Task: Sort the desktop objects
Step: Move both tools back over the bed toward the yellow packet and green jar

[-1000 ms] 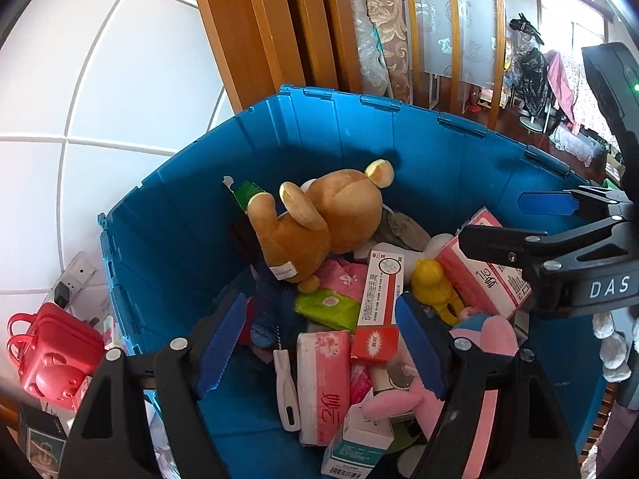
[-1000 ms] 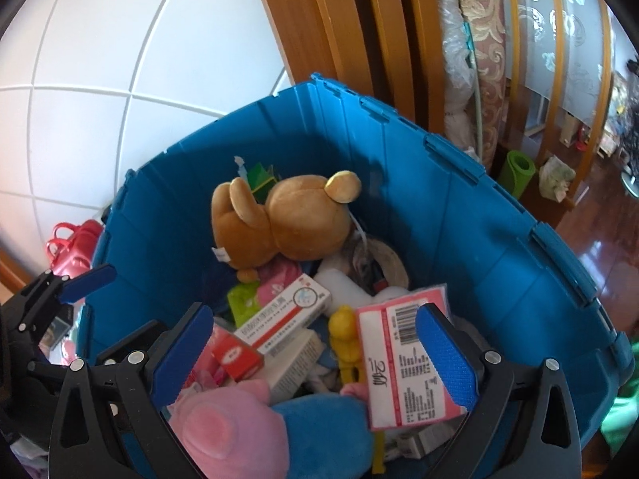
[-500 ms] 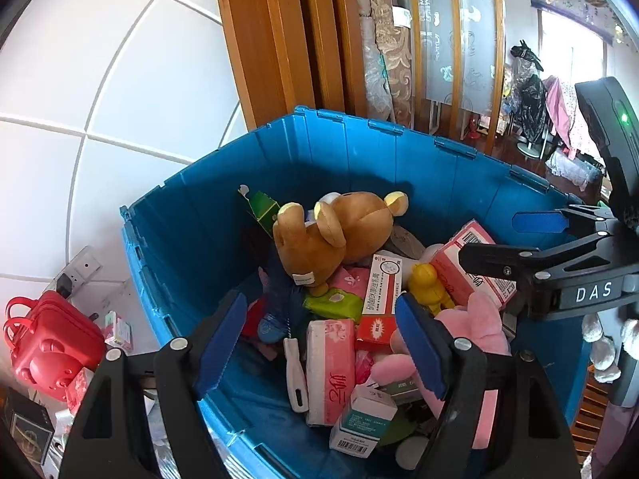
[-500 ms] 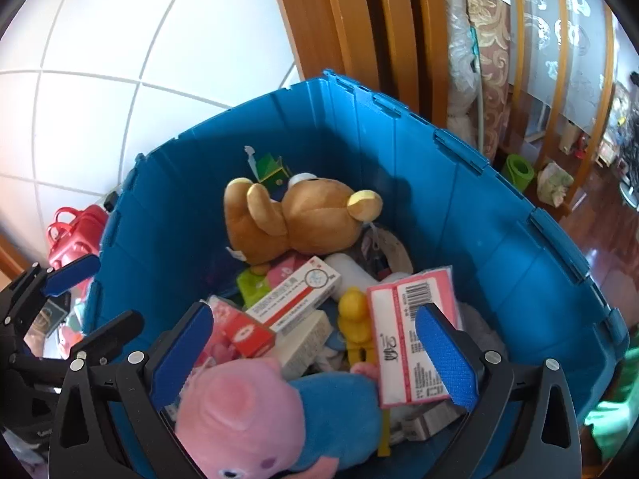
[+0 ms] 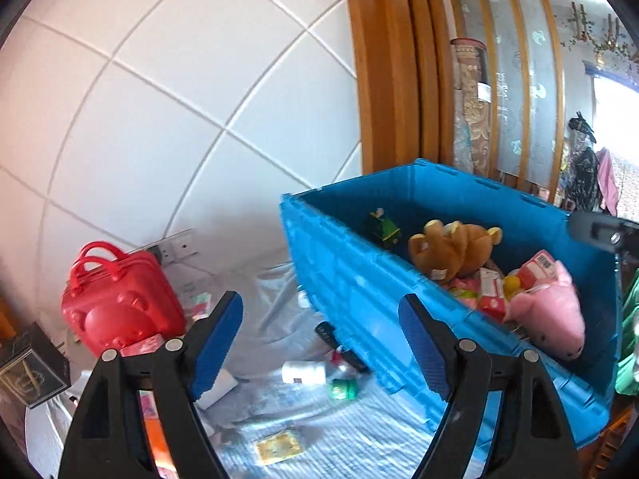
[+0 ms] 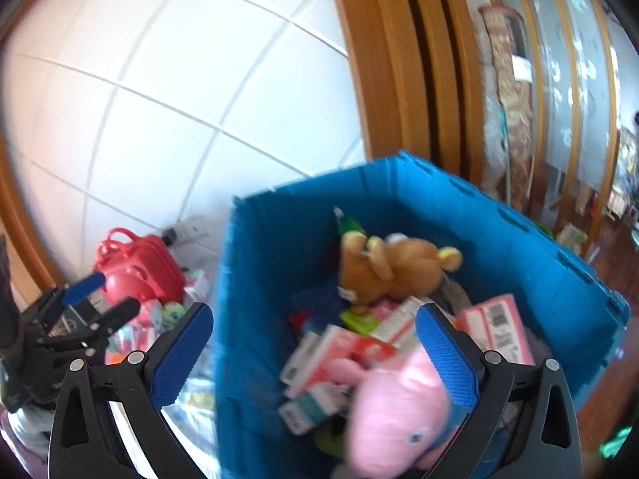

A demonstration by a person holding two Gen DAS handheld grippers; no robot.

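Both the left gripper (image 5: 321, 343) and the right gripper (image 6: 313, 353) are wide open and empty, and the small white bottle (image 5: 303, 372) near the blue bin (image 5: 359, 291) looks light, hard and roll-prone, best pinched around its middle.

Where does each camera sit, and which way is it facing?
Left wrist: on the left tool, facing the tabletop clutter left of the blue bin; its open blue fingers show.
Right wrist: on the right tool, looking down into the bin; the left tool shows at far left.
Shared: bin, brown teddy bear, red case.
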